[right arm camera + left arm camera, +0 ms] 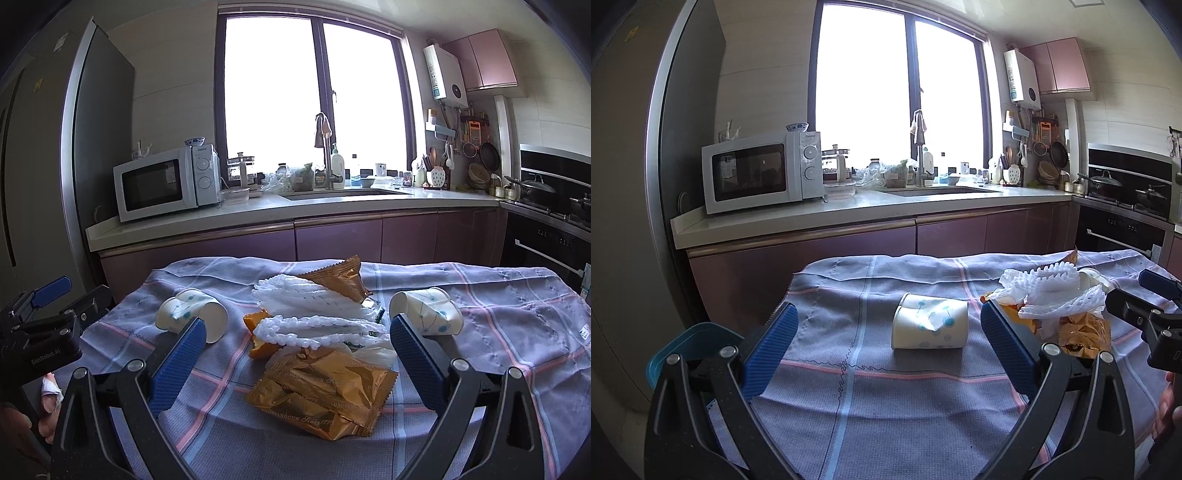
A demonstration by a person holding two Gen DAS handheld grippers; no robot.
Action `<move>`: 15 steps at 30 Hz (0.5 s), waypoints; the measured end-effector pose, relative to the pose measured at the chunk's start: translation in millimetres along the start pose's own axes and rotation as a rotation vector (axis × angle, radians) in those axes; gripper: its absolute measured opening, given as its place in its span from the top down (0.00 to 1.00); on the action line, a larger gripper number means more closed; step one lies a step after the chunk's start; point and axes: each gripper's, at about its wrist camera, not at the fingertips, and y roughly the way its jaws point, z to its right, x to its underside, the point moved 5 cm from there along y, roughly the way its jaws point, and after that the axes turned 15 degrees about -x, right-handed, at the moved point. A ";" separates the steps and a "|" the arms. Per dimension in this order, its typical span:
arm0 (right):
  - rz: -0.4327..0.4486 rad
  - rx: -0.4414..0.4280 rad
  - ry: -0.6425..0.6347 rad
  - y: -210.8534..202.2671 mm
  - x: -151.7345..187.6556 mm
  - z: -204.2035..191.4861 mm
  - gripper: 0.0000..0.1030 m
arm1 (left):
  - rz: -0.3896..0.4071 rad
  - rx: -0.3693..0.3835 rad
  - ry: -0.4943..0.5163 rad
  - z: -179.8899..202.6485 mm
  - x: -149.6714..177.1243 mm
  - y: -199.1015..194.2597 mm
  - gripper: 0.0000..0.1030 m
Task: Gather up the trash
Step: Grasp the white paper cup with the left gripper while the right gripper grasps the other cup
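Trash pile: a heap of litter lies on a table under a grey-blue checked cloth (498, 321) crossed by pink and pale-blue stripes.
Left cup: a white paper cup (930, 325) printed with teal dots lies on its side, dented, mouth facing left in the left wrist view; it sits apart from the heap, to the left of it.
Right cup: a second paper cup (428, 312), same print, crumpled at its base, lies tipped over just right of the heap.
Foam nets: white foam fruit netting (317, 314), ribbed and scalloped at the edges, is piled across the middle of the heap.
Wrappers: a shiny gold foil wrapper (325, 395) with printed lettering lies nearest the camera; another gold wrapper (340, 277) sticks up behind the netting.
Orange scrap: an orange piece (258, 332), possibly peel, pokes out beneath the netting; the view is too poor to be sure.
Left gripper: the left gripper (886, 343) is spread wide, holding nothing, its ridged blue pads (772, 350) flanking the left cup without touching it.
Right gripper: the right gripper (295, 354) is likewise wide apart and empty, framing the gold wrapper and netting.
Backdrop: a kitchen counter with a white microwave (166, 182) beneath a bright window.
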 end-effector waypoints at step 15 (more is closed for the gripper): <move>-0.106 -0.089 -0.040 28.6 6.1 0.6 0.25 | -0.165 0.110 0.098 29.4 5.5 75.6 0.09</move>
